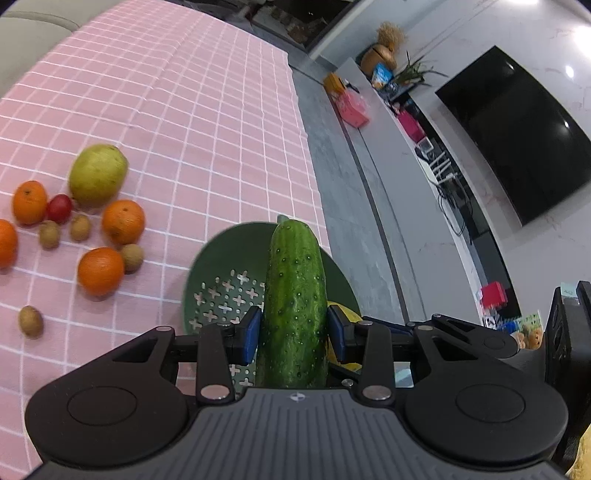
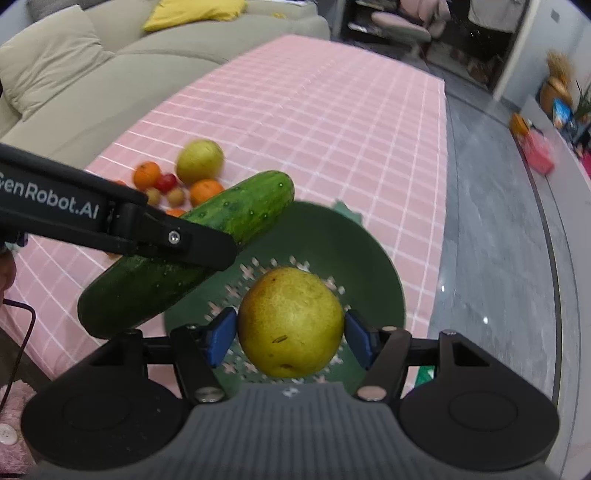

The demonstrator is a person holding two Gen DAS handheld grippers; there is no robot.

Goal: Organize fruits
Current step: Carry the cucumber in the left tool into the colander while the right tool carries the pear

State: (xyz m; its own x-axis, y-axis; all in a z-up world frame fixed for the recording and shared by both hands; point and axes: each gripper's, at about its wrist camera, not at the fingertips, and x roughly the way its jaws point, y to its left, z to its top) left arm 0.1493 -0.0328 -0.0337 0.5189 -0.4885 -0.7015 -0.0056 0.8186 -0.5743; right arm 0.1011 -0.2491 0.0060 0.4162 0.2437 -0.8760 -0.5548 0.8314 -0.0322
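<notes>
Left gripper (image 1: 295, 334) clamps a cucumber (image 1: 295, 295) above the green colander (image 2: 369, 258). Right gripper (image 2: 290, 339) grips a pear (image 2: 290, 321) over that colander, pads touching.

A home living room: a beige sofa (image 2: 74, 85) with a yellow cushion (image 2: 192, 13) sits behind the pink checked tabletop (image 2: 314, 118), and a large wall television (image 1: 517, 133) hangs above a cluttered low shelf (image 1: 388, 96)

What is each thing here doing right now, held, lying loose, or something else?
Left tongs: shut on the cucumber.
Cucumber: held above the green colander.
Right tongs: shut on the pear.
Pear: held over the colander.
Green colander: on the pink tablecloth.
Oranges: lying loose on the cloth.
</notes>
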